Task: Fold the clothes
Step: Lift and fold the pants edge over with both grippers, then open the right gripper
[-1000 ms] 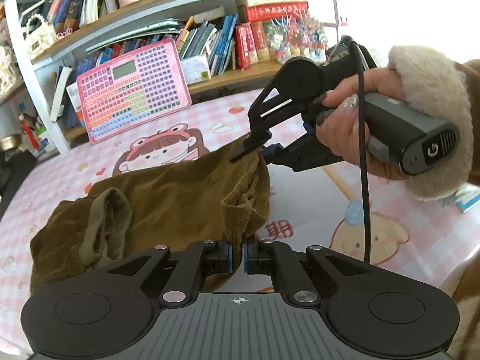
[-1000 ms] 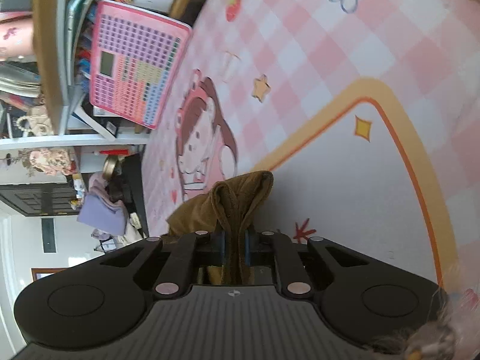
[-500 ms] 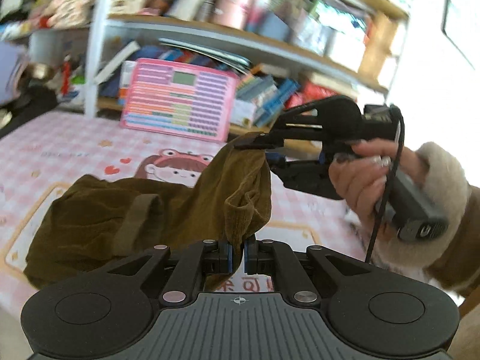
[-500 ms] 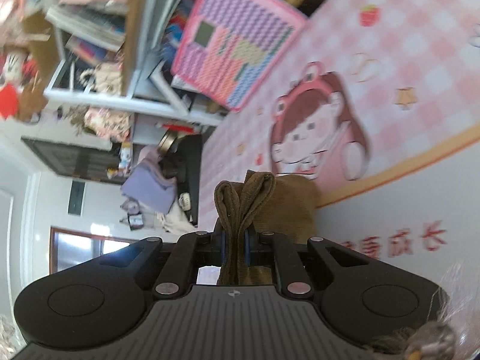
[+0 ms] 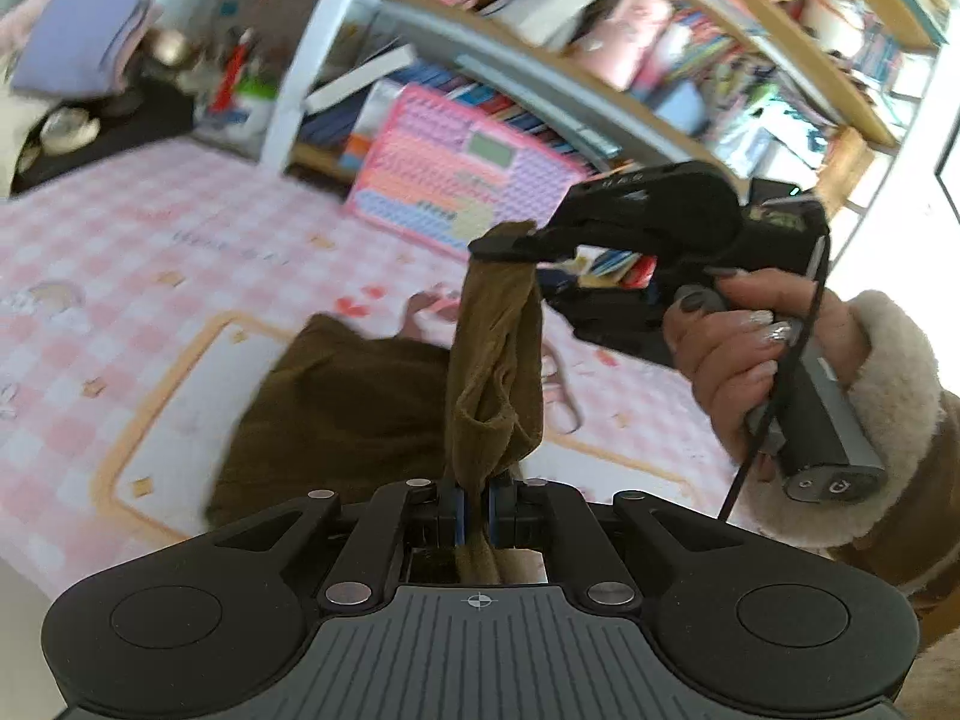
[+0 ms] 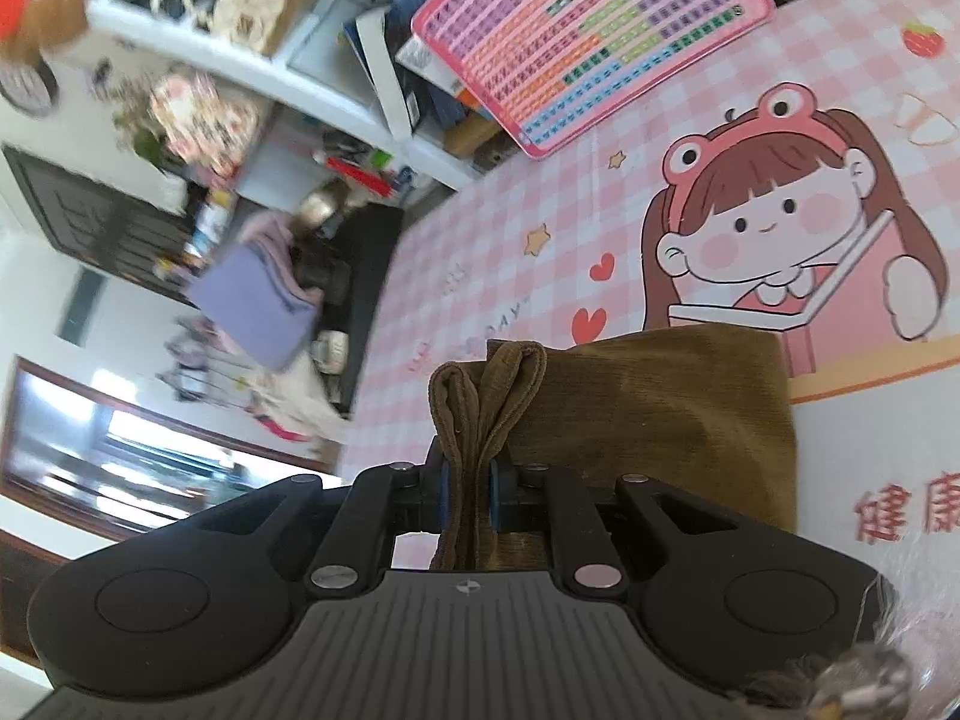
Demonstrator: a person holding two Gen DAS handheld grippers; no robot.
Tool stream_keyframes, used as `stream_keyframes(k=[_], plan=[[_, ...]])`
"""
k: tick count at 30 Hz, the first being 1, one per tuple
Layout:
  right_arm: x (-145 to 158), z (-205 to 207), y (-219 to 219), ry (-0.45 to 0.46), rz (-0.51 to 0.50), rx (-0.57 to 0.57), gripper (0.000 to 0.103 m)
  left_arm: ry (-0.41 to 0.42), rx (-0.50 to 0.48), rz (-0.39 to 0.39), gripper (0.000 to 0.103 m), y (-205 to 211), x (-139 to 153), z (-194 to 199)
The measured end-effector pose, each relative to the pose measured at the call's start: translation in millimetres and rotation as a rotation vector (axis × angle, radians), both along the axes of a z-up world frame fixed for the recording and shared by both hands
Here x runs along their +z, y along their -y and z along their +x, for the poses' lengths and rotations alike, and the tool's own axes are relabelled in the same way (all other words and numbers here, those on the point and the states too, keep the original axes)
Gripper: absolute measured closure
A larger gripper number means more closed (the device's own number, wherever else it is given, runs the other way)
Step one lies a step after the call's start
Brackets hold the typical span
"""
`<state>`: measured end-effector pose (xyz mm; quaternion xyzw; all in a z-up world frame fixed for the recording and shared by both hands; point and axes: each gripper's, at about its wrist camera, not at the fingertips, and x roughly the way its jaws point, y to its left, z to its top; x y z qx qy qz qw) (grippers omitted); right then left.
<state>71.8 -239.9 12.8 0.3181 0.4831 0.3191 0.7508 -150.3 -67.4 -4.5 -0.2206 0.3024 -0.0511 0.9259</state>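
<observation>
The olive-brown corduroy garment [image 5: 336,414] hung lifted between both grippers, its lower part trailing on the pink checked cartoon-print table mat [image 5: 120,252]. The left gripper [image 5: 473,498] was pinched narrow on a bunched edge of the cloth. The right gripper [image 6: 467,480], seen from the left wrist camera in a hand [image 5: 738,354] with a fleecy cream cuff [image 5: 894,414], clamped another doubled fold. A pink keyboard-like toy board [image 6: 594,30] leaned against the cluttered bookshelf [image 5: 600,78] behind.
</observation>
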Motion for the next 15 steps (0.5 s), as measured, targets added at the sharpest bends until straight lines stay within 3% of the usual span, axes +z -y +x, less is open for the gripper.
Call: stream_keyframes(k=[3, 5, 7, 8, 13, 15], plan=[[-7.6, -1.7, -28.5, 0.013, -0.087, -0.024, 0.084, -0.063, -0.010, -0.008, 0.097, -21.5, -14.3, 6.1], [-14.4, -2.1, -44.1, 0.012, -0.138, -0.041, 0.078, -0.111, -0.014, -0.004, 0.090, -33.4, -23.5, 10.0], [-21.3, -1.7, -55.2, 0.003, -0.176, -0.048, 0.061, -0.153, -0.020, 0.001, 0.090, -43.2, -31.8, 10.7], [-22.6, -3.2, -56.9, -0.001, -0.170, -0.044, 0.060, -0.164, -0.030, -0.002, 0.089, -47.9, -34.3, 10.2], [-15.0, -24.3, -36.7, 0.036, -0.121, -0.083, 0.047, -0.127, -0.051, 0.008, 0.064, -70.6, -28.1, 4.3], [-10.6, -39.7, -19.4, 0.078, -0.166, -0.122, 0.047, -0.087, -0.042, -0.035, 0.061, -83.9, -24.0, 8.4]])
